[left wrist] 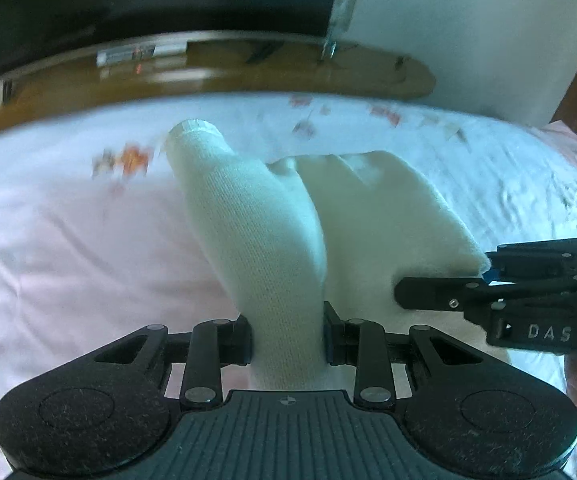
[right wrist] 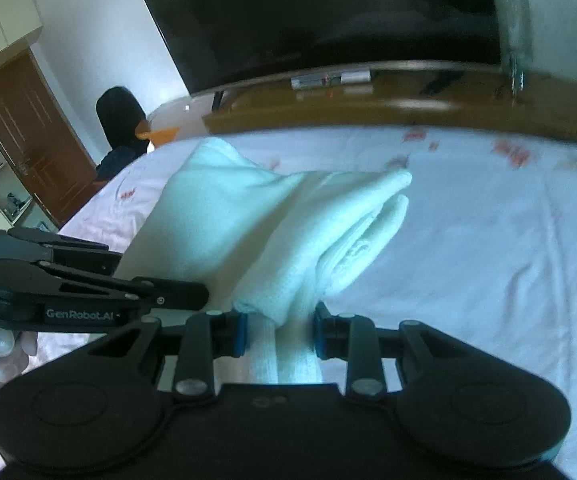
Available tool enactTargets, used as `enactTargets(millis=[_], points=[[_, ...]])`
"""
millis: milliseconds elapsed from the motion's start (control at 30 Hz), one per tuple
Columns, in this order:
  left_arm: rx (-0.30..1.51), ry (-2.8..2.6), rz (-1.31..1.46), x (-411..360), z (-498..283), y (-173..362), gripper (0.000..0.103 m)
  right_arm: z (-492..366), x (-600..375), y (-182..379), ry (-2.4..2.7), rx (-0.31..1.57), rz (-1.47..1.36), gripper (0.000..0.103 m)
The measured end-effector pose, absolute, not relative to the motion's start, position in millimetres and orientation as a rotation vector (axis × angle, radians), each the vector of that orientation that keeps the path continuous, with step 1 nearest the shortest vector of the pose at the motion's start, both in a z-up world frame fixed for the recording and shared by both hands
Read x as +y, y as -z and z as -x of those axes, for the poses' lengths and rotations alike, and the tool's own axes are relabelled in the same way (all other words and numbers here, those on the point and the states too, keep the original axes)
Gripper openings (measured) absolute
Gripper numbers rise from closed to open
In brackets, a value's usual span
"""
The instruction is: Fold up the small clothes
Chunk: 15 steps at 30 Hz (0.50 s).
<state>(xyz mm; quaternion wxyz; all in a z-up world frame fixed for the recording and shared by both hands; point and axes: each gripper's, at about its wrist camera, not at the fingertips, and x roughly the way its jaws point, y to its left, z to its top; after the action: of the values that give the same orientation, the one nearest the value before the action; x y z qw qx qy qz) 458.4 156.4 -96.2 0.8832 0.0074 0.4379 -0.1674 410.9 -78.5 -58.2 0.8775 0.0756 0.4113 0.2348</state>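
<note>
Left gripper (left wrist: 288,332) and right gripper (right wrist: 276,332) each pinch bunched edge of white garment (left wrist: 256,216), lifted over bedsheet (left wrist: 68,240). Knit looks soft, light, limp; best held at corners.

Pale floral bedsheet (right wrist: 488,240), wooden footboard (left wrist: 208,80), big dark TV (right wrist: 328,12) (blurred), white wall (right wrist: 100,28), brown door (right wrist: 28,136).

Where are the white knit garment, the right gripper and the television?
White knit garment (left wrist: 256,216): left wrist view, on its sleeve.
Right gripper (right wrist: 278,332): right wrist view, between its fingertips.
Television (right wrist: 328,20): right wrist view, on its dark screen.
</note>
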Motion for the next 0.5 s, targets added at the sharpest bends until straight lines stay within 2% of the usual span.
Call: enactTargets(millis=[33, 67, 100, 167, 267, 367, 500], points=[[0.949, 0.355, 0.016, 164, -460, 113, 0.035, -412, -77, 67, -0.49, 0.883, -0.173, 0.03], [0.952, 0.353, 0.061, 172, -461, 127, 0.052, -413, -76, 81, -0.481, 0.927, -0.182, 0.03], [0.93, 0.337, 0.137, 184, -459, 137, 0.058, -414, -76, 94, -0.461, 0.957, -0.181, 0.032], [0.897, 0.352, 0.262, 201, -453, 146, 0.06, -414, -94, 115, -0.458, 0.958, -0.29, 0.034], [0.855, 0.341, 0.286, 214, -442, 146, 0.064, -421, -121, 121, -0.479, 0.982, -0.446, 0.04], [0.799, 0.303, 0.262, 213, -440, 135, 0.064, -414, -133, 104, -0.475, 0.925, -0.427, 0.044], [0.76, 0.244, 0.21, 210, -465, 126, 0.064, -417, -127, 78, -0.438, 0.83, -0.297, 0.039]])
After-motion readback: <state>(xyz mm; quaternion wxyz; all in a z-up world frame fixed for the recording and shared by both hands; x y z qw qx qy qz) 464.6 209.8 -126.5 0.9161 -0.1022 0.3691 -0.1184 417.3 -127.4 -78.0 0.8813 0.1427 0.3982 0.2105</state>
